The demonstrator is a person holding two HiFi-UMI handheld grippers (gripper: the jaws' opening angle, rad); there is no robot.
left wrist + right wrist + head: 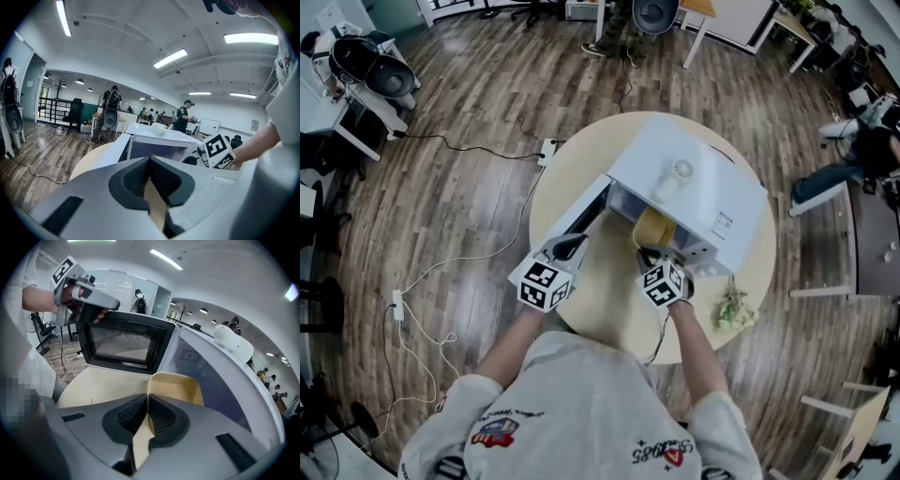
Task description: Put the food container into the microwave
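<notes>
Right hand-held gripper (147, 401) is seen clamped on the near wall of the yellow food container (176, 387), which is held at the mouth of the open microwave (694, 183); its far end is hidden under the microwave's top in the head view, and whether it rests on anything cannot be told. The left hand-held gripper (149, 161) is closed on nothing, beside the door (124, 345), above the tabletop (609, 291)
</notes>
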